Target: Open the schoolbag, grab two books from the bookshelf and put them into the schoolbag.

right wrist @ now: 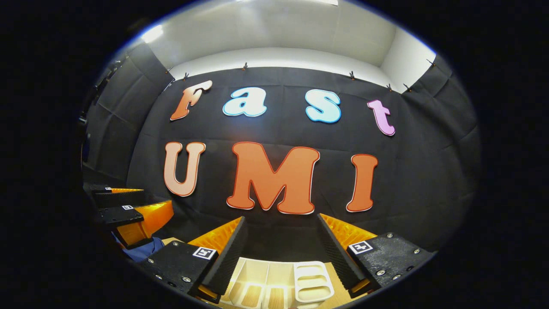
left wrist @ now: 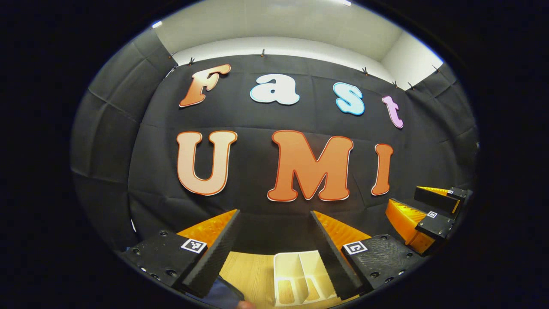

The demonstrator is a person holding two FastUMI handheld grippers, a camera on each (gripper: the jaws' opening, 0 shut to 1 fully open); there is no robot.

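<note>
Both claws hang raised and wide open, gripping nothing, the left claw (left wrist: 274,244) and right claw (right wrist: 281,246) facing the booth wall above the white bookshelf (right wrist: 268,281) on the bench (left wrist: 251,274), blue schoolbag cloth (right wrist: 143,251) nearby, so any descent should be slow and square.

The shelf (left wrist: 300,277) is a white plastic rack with upright dividers forming open slots, standing on a light wooden table (left wrist: 251,274) close to the black back wall; through the slots the wood shows. In the right gripper view the shelf (right wrist: 274,285) shows several slots side by side, with a rounded, barred end panel at its right. A dark blue piece of the bag (left wrist: 223,296) lies on the table left of the shelf, and in the right gripper view the bag (right wrist: 143,251) shows low at the left
</note>
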